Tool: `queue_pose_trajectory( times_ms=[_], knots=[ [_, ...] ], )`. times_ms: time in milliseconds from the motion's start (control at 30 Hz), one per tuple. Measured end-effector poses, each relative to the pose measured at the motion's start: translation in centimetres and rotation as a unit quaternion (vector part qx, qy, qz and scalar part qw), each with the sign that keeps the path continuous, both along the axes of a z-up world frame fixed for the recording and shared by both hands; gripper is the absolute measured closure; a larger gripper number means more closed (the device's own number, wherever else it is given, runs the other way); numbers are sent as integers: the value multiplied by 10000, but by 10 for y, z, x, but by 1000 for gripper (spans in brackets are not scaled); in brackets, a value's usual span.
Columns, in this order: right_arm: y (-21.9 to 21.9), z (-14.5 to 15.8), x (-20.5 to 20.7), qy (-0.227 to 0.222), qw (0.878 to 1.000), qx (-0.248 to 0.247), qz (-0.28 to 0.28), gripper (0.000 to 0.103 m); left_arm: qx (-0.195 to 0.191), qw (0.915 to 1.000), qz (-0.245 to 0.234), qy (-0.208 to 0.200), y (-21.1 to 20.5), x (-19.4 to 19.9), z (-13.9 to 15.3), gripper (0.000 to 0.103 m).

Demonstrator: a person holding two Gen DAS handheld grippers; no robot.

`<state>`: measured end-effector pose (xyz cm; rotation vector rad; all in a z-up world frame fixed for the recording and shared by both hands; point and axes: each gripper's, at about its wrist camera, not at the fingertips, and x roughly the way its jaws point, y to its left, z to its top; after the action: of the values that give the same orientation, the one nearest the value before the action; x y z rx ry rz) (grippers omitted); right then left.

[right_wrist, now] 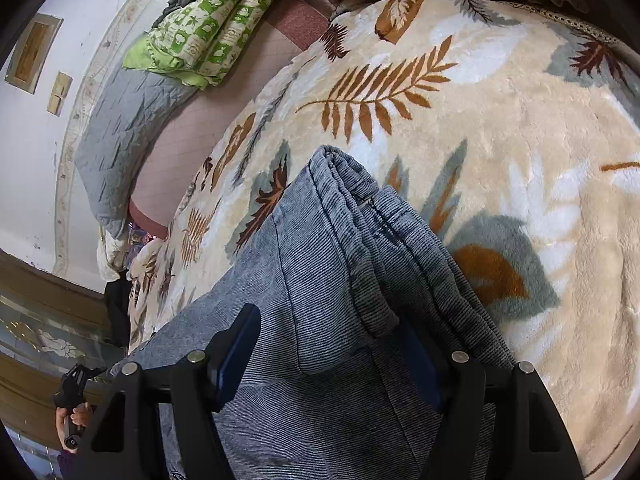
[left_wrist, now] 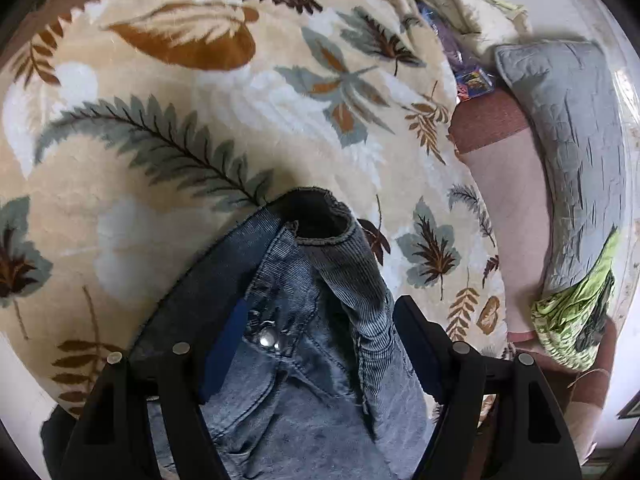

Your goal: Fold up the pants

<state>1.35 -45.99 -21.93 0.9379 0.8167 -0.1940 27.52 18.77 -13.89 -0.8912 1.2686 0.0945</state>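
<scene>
1. The pants [left_wrist: 304, 320] are blue-grey denim with a fine ribbed weave, washed paler along the ridges and seams.
2. They lie on a cream blanket [left_wrist: 168, 92] printed with brown, rust and grey-green leaves; every place below is told from that blanket.
3. In the left wrist view the waist end shows: a dark inner waistband, a metal button [left_wrist: 267, 337] and a stitched pocket edge, all rumpled into folds over the blanket's near part.
4. In the right wrist view the cloth is doubled into several stacked layers, with thick rolled seams running away across the blanket.
5. The left gripper [left_wrist: 316, 344] stands wide, its blue-padded fingers [left_wrist: 224, 352] on either side of the waist fabric; whether the pads press it I cannot tell.
6. The right gripper [right_wrist: 332, 356] is likewise spread wide with the layered denim filling the gap between its fingers; an actual grip cannot be made out.
7. Beyond the blanket's edge lie a grey quilted pillow [left_wrist: 568, 128] and a green patterned quilt [right_wrist: 208, 28].
</scene>
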Motion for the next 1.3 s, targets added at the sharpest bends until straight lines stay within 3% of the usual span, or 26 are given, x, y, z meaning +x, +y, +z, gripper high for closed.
queue_pose_trajectory(
  times_ms=[200, 267, 300, 333, 533, 667, 733, 833, 967, 1067, 1167, 1300],
  knots=[
    [0, 0, -1, -4, 10000, -44, -1, 30, -136, 9994, 191, -237, -1, 16, -10, 28],
    [0, 0, 0, -17, 10000, -6, -15, 30, -73, 9996, 66, -273, -6, 21, -15, 54],
    [0, 0, 0, -31, 10000, 13, -26, 30, -58, 9997, -64, -241, -9, 24, -19, 81],
    [-1, 0, -1, -45, 10000, 24, -29, 30, -66, 9996, -119, -232, -11, 26, -22, 92],
    [-8, -1, -7, -236, 9994, 224, -95, 32, 364, 9971, -332, -589, -17, 11, -15, 97],
    [-19, -4, -11, -566, 9958, 698, -177, 40, 549, 9937, -513, -834, -18, -5, -4, 98],
    [-25, -8, -12, -560, 9942, 888, -253, 40, 573, 9916, -595, -1000, -20, -15, 4, 98],
    [-30, -13, -11, -567, 9919, 1097, -297, 49, 634, 9877, -716, -1234, -22, -32, 16, 98],
    [-28, -15, -7, -393, 9948, 885, -313, 70, 516, 9857, -766, -1410, -21, -53, 28, 98],
    [-24, -5, -9, -524, 9967, 549, -274, 87, 463, 9841, -795, -1519, -19, -67, 36, 98],
    [-17, 18, -22, -974, 9945, 49, -387, 91, 401, 9831, -805, -1595, -16, -82, 43, 98],
    [-25, 35, -51, -1563, 9849, 31, -748, 93, 345, 9810, -820, -1724, -4, -106, 52, 98]
  ],
)
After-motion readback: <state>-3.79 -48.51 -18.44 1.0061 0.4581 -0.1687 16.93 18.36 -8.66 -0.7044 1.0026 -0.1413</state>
